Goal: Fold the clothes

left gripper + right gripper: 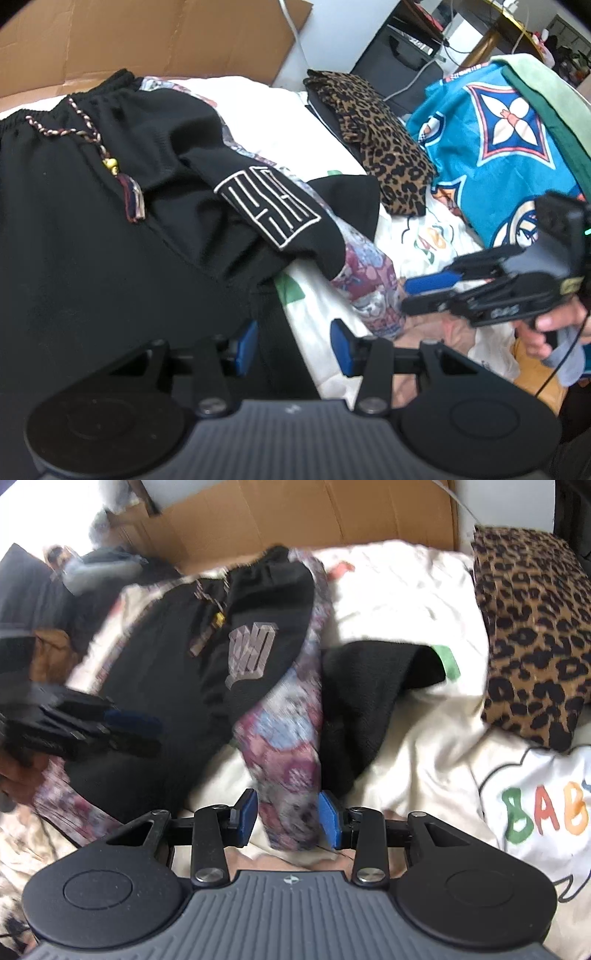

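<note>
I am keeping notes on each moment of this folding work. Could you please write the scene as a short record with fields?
surface: white printed bedding
garment in work: black shorts with braided drawstring and floral side panel
left gripper: open, black fabric between its jaws
right gripper: open, floral panel between its jaws, pads not pressing
nearby: folded leopard-print cloth, blue patterned cloth
behind: cardboard sheet
</note>
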`<action>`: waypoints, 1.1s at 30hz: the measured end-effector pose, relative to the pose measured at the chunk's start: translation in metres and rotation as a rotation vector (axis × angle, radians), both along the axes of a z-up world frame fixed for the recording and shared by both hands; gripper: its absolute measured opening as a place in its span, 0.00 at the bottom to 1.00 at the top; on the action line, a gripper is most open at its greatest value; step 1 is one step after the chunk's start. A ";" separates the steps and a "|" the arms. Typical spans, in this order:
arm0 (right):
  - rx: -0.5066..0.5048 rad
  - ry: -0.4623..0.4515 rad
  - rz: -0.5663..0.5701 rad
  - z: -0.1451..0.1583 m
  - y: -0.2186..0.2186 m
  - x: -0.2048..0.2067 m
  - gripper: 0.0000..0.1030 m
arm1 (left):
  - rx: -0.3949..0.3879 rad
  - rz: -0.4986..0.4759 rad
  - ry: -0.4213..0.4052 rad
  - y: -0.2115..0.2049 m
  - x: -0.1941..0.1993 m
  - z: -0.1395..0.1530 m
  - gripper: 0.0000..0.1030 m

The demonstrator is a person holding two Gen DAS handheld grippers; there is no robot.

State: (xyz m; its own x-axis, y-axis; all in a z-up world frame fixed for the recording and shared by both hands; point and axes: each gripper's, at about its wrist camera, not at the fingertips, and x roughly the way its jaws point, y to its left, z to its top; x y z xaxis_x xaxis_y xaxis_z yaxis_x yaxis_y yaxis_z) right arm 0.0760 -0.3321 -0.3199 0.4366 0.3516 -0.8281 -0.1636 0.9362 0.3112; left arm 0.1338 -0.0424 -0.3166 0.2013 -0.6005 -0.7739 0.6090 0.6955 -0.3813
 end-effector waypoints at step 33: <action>-0.240 -0.318 -0.074 0.098 -0.062 0.060 0.00 | 0.069 -0.027 -0.049 -0.011 0.001 -0.010 0.45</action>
State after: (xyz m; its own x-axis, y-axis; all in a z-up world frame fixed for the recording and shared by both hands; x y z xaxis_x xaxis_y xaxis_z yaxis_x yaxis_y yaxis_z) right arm 0.1359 -0.3943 -0.2221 0.7008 0.1226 -0.7027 -0.1461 0.9889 0.0269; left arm 0.1348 -0.0533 -0.3261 0.2245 -0.5518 -0.8032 0.6446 0.7022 -0.3022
